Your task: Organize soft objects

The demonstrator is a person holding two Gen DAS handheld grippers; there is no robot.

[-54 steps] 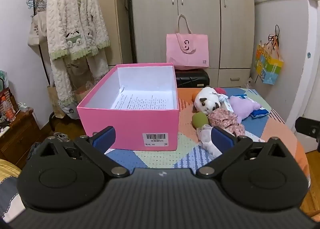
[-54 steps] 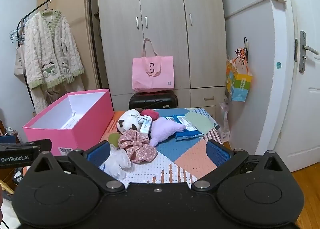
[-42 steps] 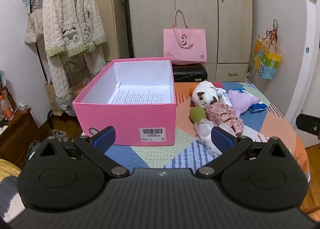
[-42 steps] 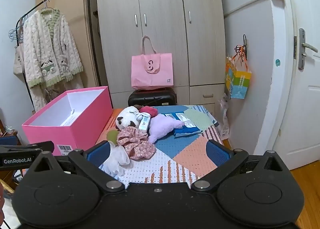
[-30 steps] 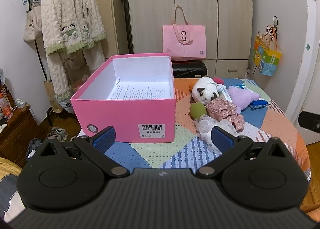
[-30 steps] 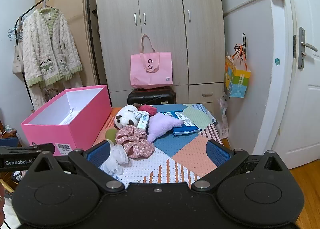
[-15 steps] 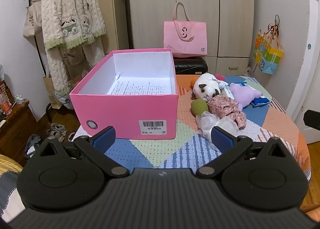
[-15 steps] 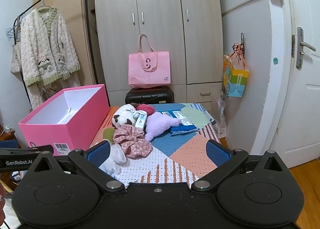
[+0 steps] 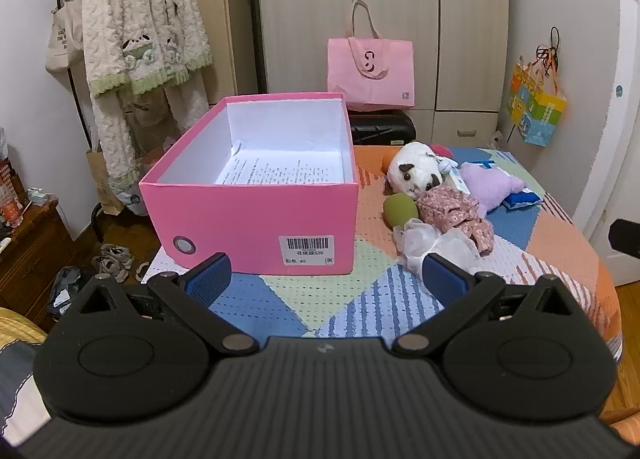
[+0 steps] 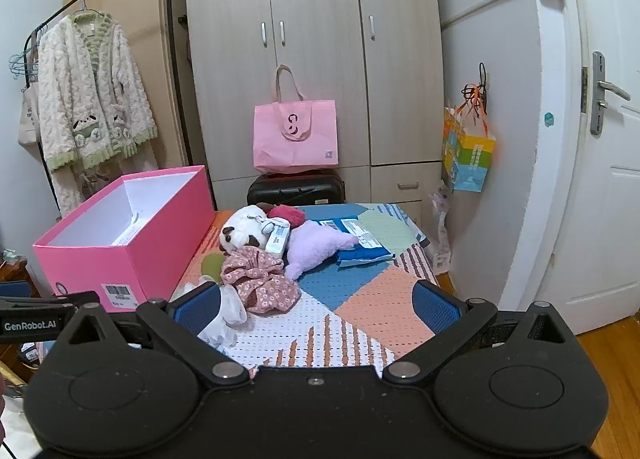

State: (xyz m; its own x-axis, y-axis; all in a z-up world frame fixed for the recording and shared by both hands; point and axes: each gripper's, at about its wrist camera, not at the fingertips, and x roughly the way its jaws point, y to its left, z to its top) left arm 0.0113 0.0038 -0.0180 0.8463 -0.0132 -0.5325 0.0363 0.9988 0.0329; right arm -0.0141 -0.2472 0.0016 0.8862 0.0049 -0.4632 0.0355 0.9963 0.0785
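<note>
Centre left of the left wrist view, the pink box (image 9: pixel 256 219) carries a barcode label (image 9: pixel 309 248) and holds a printed sheet; "GenRobot.AI" is legible on the left hand-held gripper (image 10: pixel 30 325) at the lower left of the right wrist view. Right of the box on the patchwork tabletop (image 9: pixel 288 307) lie a panda plush (image 9: pixel 414 173), green ball (image 9: pixel 400 210), floral scrunchie (image 9: pixel 456 211), purple plush (image 9: pixel 492 187) and white gauzy cloth (image 9: pixel 436 243), with a pink tote bag (image 9: pixel 370 71) behind. Left hand-held gripper (image 9: pixel 326 277) and right hand-held gripper (image 10: pixel 316 307) are both spread wide and empty.

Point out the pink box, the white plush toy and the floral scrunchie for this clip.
pink box (image 9: pixel 256 227), left wrist view, on its front wall.
white plush toy (image 9: pixel 414 173), left wrist view, on its face.
floral scrunchie (image 10: pixel 260 275), right wrist view, on the gathered fabric.
</note>
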